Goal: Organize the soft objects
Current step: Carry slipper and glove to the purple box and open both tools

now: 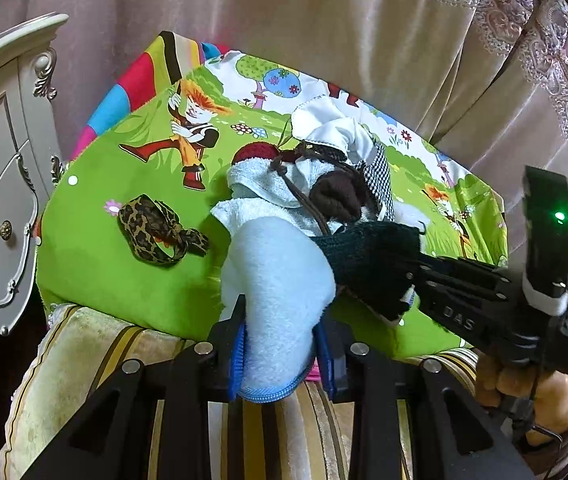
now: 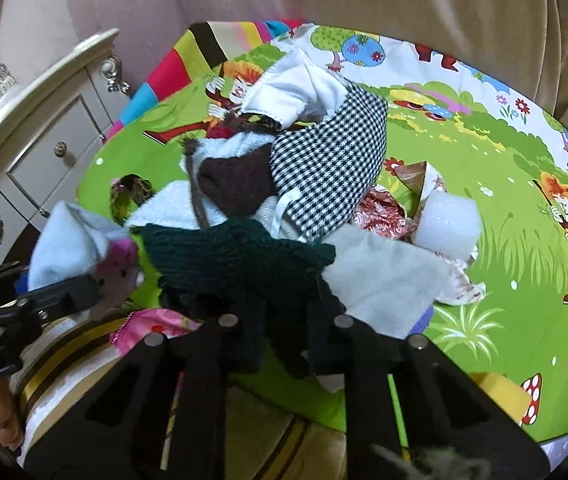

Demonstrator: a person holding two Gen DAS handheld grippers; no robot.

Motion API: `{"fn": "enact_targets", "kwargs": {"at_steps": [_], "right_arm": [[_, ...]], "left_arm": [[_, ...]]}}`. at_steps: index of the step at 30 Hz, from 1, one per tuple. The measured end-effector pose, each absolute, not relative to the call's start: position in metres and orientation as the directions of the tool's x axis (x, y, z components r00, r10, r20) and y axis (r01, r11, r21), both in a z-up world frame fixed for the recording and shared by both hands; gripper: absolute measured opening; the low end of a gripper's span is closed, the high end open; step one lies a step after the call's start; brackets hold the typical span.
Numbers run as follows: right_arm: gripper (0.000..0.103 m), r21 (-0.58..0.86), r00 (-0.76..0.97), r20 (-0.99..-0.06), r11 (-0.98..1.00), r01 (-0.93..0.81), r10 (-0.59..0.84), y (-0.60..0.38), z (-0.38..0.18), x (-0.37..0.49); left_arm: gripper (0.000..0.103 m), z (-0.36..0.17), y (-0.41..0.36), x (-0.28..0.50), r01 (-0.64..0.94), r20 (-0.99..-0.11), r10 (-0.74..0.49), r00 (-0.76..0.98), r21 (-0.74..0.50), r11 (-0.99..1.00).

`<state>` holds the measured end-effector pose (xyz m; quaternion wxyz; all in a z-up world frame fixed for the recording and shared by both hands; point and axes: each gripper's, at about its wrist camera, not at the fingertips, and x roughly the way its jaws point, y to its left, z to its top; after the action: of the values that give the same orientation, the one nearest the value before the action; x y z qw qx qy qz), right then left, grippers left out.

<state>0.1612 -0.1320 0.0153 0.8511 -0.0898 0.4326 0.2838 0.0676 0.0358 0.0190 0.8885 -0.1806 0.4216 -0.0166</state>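
While left gripper [image 1: 279, 354] clamps blue towel [image 1: 279, 280], right gripper [image 2: 284, 336] (shut) grips green knit [image 2: 239, 260]

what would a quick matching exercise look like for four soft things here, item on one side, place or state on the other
Items
1. light blue fleece cloth
2. dark green knit piece
3. leopard-print band
4. checked black-and-white cloth

Places or states
A. lying alone on the green cartoon mat, apart from the pile
B. pinched in the left gripper
C. on the pile, beside a white cloth
D. gripped by the right gripper

Pairs: 1-B, 2-D, 3-A, 4-C
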Motion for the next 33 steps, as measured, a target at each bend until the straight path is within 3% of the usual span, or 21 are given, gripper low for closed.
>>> {"fn": "enact_targets", "kwargs": {"at_steps": [21, 33], "right_arm": [[0.017, 0.211, 0.533, -0.669, 0.82, -0.532, 0.518, -0.209, 0.063, 0.083], [0.017, 0.244, 0.656, -0.616, 0.898, -0.367, 0.436, -0.325, 0.08, 0.041]], "left_arm": [[0.031, 0.041, -0.004, 0.041, -0.056, -0.709, -0.191, 0.679, -0.309, 0.949], [0.031, 0.061, -0.095, 0.039, 0.137, -0.695, -0.29, 0.658, -0.268, 0.954]]}}
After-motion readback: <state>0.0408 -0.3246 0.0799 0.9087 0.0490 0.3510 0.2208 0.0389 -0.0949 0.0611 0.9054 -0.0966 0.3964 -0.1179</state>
